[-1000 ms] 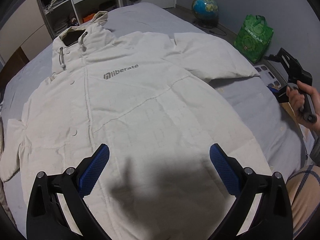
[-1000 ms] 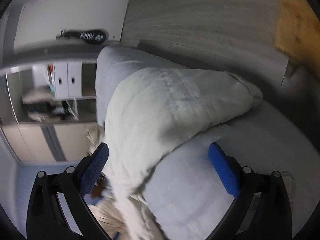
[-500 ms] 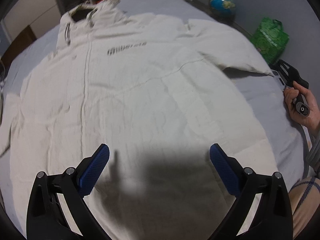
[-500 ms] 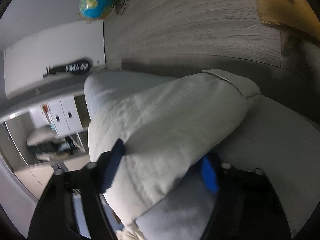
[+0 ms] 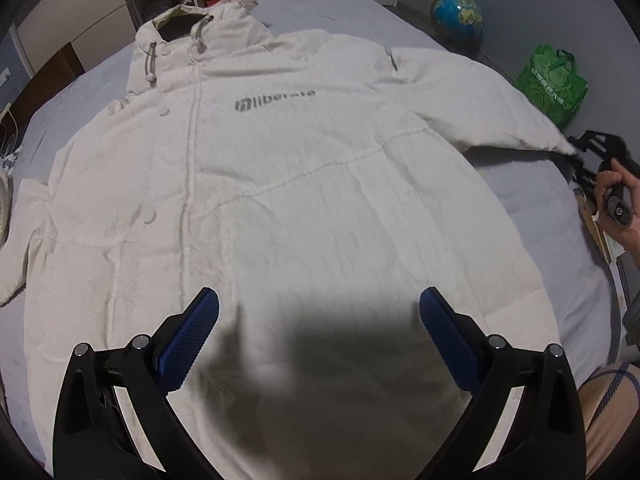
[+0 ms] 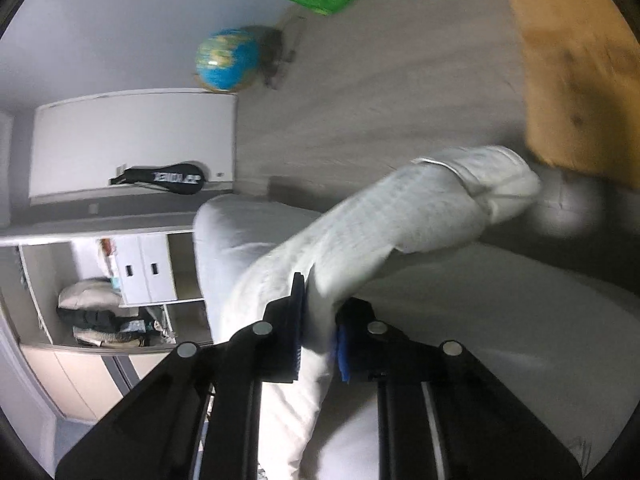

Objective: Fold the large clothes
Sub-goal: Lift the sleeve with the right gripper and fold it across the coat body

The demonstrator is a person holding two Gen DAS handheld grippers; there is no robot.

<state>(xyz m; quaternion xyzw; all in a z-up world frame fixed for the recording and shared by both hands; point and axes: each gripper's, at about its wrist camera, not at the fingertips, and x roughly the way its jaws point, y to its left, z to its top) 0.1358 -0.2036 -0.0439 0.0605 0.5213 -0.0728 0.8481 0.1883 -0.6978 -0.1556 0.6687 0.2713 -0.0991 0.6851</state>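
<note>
Two claws on this rig, but only one matters for the next move. My right gripper is closing on the sleeve of the coat, with the cloth pinched between the blue pads, so I'd call it a grip already. From that claw the sleeve runs forward and up to the right, cuff at the far end, hanging just past the bed edge over the floor. Its long axis more or less continues the line of the fingers (handy, I think, since a fold would swing it sideways across the body).

Left gripper is spread wide, holding nothing, hovering over the hem with the pads apart above the fabric. Ahead of it the white coat lies flat on the bed, front up, hood at the far end, so the coat's length runs straight away from that claw. The pinched sleeve sticks out to its right, where the right hand sits, clearly the nearer one to it.

My guess: the sleeve goes inward over the chest next.
</note>
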